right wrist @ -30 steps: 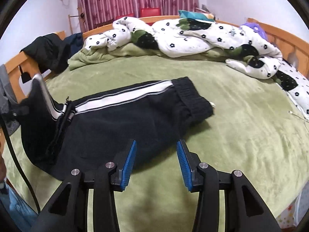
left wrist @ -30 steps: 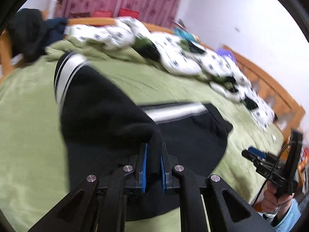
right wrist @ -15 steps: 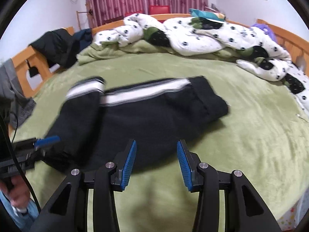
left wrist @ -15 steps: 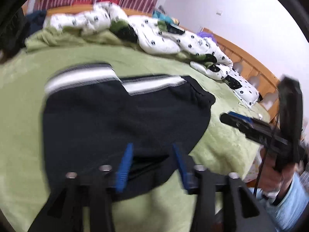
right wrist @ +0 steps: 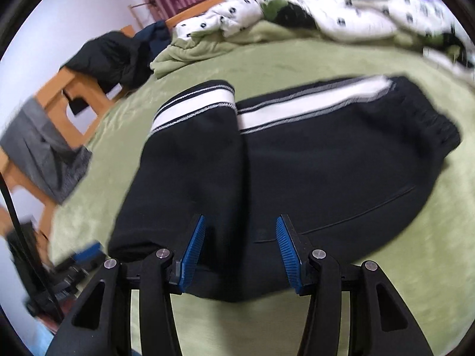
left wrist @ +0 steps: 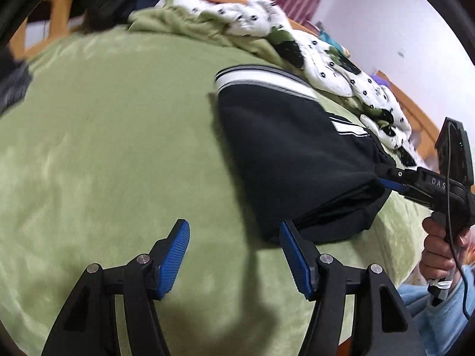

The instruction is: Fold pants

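Left wrist view: the left gripper (left wrist: 233, 255) is seen with its blue-padded jaws spread wide and nothing between them, held over the bare green blanket (left wrist: 112, 148). The black track pants (left wrist: 291, 160) are seen to the right of it, folded over on themselves on the blanket, with the white side stripe along their far edge. The right pad sits close to the near edge of the pants; contact cannot be determined. At the far right, the right gripper (left wrist: 386, 179) is seen reaching in against the pants' right edge, held by the person's hand (left wrist: 439, 249).

Right wrist view: a dark jacket (right wrist: 112, 59) is draped over the wooden bed frame (right wrist: 68, 95) at upper left, with a grey garment (right wrist: 41, 154) hung lower on it. The left gripper (right wrist: 86, 252) is seen blurred at lower left, beside the pants. The pants (right wrist: 297, 160) are laid across the middle of the blanket (right wrist: 297, 56), the leg portion doubled over the waist portion, elastic waistband to the right. The right gripper (right wrist: 240, 252) is held with its jaws wide, straddling the near edge of the pants without being closed on the fabric. A white patterned quilt (right wrist: 326, 9) is heaped along the far side.
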`<action>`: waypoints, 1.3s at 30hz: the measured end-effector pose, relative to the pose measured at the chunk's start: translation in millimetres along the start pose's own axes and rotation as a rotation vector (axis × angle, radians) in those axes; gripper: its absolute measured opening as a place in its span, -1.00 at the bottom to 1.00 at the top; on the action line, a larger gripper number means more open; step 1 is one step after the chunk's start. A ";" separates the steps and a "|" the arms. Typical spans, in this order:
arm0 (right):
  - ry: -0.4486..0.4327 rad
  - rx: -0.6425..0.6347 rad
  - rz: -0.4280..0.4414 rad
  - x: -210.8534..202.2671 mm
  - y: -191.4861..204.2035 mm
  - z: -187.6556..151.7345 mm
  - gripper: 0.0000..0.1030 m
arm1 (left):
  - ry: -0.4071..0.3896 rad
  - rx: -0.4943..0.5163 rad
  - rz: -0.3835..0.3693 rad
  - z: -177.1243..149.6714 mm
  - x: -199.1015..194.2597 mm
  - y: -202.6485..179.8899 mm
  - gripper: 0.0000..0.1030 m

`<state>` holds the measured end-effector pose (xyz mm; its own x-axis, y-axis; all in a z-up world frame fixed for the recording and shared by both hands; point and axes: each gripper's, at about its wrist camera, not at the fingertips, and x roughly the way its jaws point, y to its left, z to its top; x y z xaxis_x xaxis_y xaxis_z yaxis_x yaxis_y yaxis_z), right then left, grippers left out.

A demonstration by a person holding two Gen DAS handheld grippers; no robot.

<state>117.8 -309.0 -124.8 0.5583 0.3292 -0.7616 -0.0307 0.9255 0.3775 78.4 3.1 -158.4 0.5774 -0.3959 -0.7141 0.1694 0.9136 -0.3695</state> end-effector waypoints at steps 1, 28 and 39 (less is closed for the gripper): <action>0.006 0.010 0.001 4.1 1.2 0.0 -0.04 | 0.012 -0.009 -0.012 -2.8 3.1 4.1 0.18; -0.008 0.099 0.208 1.6 18.1 15.0 -0.58 | 0.030 0.022 -0.173 -16.3 33.8 -29.2 0.18; -0.047 0.095 0.235 -21.2 5.4 15.5 -0.62 | 0.036 0.000 -0.155 -17.0 44.1 -46.1 0.18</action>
<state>118.6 -313.9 -98.4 0.5832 0.5216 -0.6227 -0.0874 0.8024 0.5903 82.4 -58.0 -183.0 0.5152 -0.5348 -0.6698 0.2543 0.8416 -0.4764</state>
